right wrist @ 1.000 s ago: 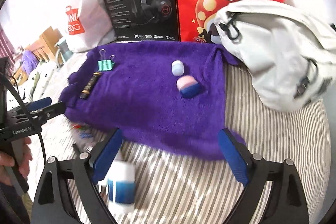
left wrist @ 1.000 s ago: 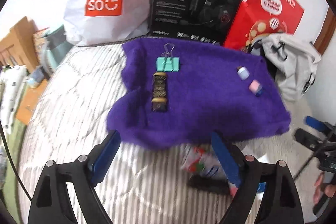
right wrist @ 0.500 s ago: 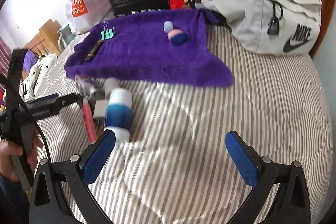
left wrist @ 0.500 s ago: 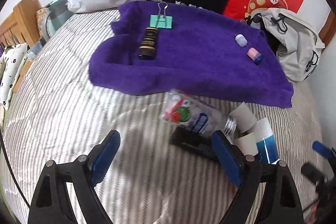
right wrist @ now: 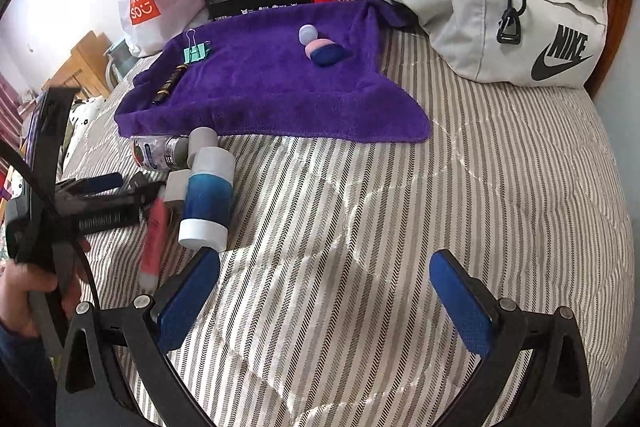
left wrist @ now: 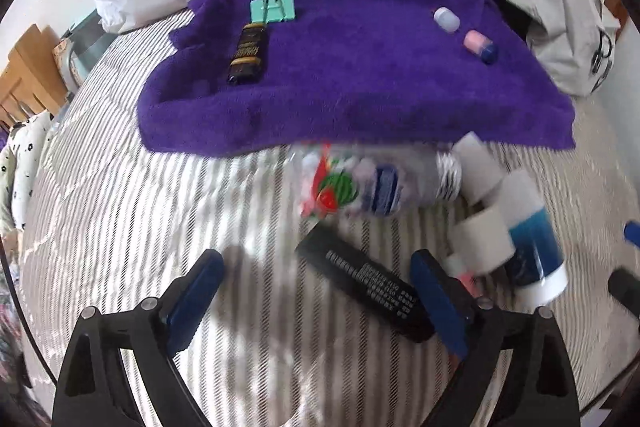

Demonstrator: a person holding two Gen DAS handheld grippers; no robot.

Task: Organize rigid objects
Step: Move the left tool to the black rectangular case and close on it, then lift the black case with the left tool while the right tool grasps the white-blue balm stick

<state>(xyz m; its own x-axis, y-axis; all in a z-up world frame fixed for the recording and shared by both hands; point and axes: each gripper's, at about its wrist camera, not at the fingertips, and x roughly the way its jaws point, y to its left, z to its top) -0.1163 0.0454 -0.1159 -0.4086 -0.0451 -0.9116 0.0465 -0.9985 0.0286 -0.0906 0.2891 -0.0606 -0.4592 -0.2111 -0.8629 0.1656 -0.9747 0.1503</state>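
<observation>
Both tongs are hanging wide open and empty over the striped bed (right wrist: 460, 187). The left tongs (left wrist: 316, 291) are hovering beside the black bar-shaped case (left wrist: 360, 287), likely the next pick. Sorted pieces, including a teal binder clip (left wrist: 273, 9), are lying spaced apart on the purple towel (left wrist: 360, 87) in the frame's upper half; the blue-and-white bottle (right wrist: 208, 199) is waiting in the unsorted pile at centre left, below the towel's edge.
</observation>
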